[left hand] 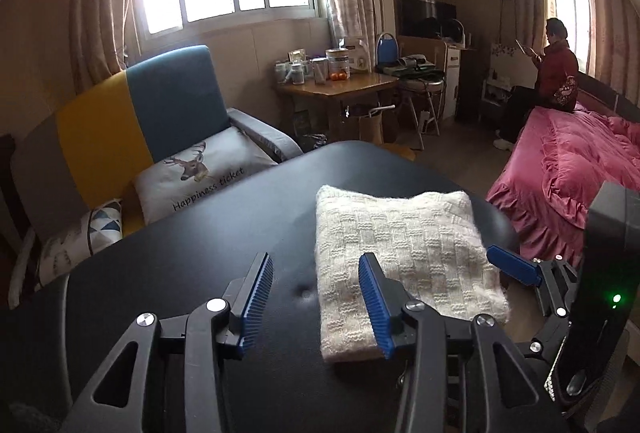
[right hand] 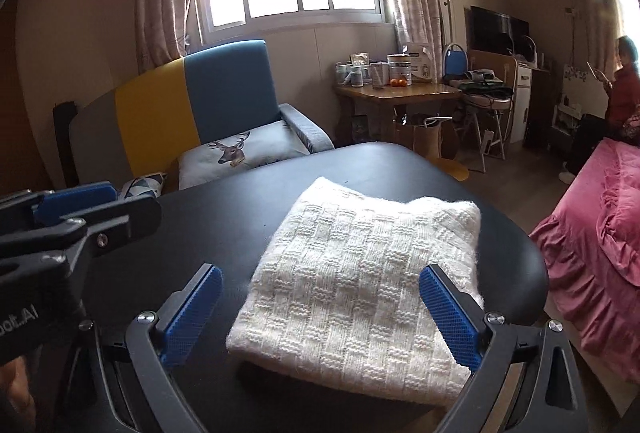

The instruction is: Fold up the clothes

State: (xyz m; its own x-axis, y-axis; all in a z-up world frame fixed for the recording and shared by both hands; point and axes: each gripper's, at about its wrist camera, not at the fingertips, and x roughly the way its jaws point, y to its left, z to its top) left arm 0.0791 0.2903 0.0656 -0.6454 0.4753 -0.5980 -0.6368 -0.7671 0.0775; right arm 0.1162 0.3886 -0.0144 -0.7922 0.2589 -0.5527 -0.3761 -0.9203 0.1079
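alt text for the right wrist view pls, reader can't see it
A folded white knit sweater lies on a black table, with the open right gripper above its near edge and nothing between the blue pads. The left gripper shows at the left edge, away from the sweater. Behind stand a colour-block sofa and a window.

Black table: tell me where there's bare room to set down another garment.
The black table is bare left of the folded white sweater, toward the sofa. Beyond the sweater only a narrow strip remains. The right edge is crowded by the sweater.
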